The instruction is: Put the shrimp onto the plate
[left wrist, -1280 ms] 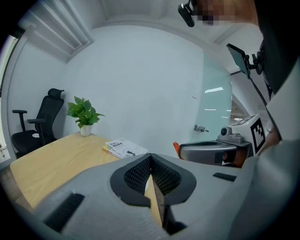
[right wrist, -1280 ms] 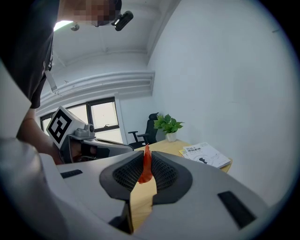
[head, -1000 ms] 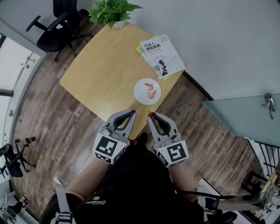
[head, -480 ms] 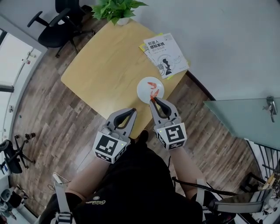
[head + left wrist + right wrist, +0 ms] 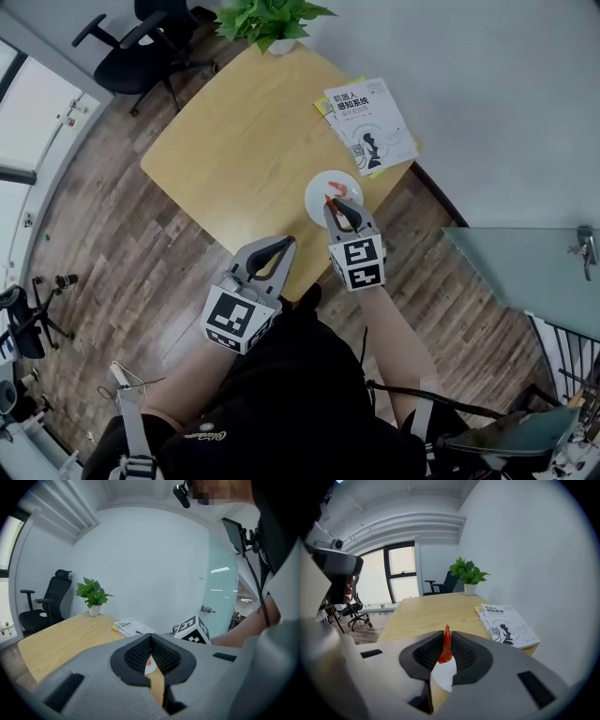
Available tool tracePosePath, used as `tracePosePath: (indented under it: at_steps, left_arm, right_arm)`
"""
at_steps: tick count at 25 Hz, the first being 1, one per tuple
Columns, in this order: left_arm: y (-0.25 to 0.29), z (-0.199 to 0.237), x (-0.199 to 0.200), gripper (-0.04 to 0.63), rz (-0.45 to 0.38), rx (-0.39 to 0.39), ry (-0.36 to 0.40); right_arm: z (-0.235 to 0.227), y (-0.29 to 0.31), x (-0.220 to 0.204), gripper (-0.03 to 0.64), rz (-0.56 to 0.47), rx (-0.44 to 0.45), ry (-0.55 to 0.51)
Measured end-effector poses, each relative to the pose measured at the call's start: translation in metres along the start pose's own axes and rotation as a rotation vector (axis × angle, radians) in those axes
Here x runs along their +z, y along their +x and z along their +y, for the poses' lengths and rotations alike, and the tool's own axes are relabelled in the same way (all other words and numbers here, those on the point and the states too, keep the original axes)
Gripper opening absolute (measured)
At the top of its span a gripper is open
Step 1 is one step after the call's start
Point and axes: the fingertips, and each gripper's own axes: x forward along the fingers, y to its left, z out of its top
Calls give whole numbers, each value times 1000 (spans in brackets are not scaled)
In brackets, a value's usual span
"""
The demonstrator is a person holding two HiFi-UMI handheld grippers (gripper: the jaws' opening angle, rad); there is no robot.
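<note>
Left gripper [image 5: 283, 245]: jaws shut together, nothing between them, unmoved at the near edge of the table [image 5: 234, 141]. Right gripper [image 5: 336, 203]: clamped on a shrimp [image 5: 446, 648]; it has advanced since 1.0 s ago and now hangs over the white plate [image 5: 317, 190] beneath its tips. Second shrimp [image 5: 346, 186] lies on the plate just ahead.

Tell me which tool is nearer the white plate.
Right. The right tool, clamping a shrimp, is over the plate; the left tool sits back by the table edge.
</note>
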Motion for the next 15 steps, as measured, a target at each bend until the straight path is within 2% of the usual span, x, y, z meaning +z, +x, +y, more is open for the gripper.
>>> tracePosePath:
  at_steps: [8, 15]
  left_arm:
    - [-8, 9, -5, 5, 16, 19, -9]
    - [-13, 18, -11, 5, 28, 37, -18]
  right_arm:
    - [1, 41, -29, 49, 187, 2, -98]
    - [-6, 61, -48, 49, 271, -10, -115]
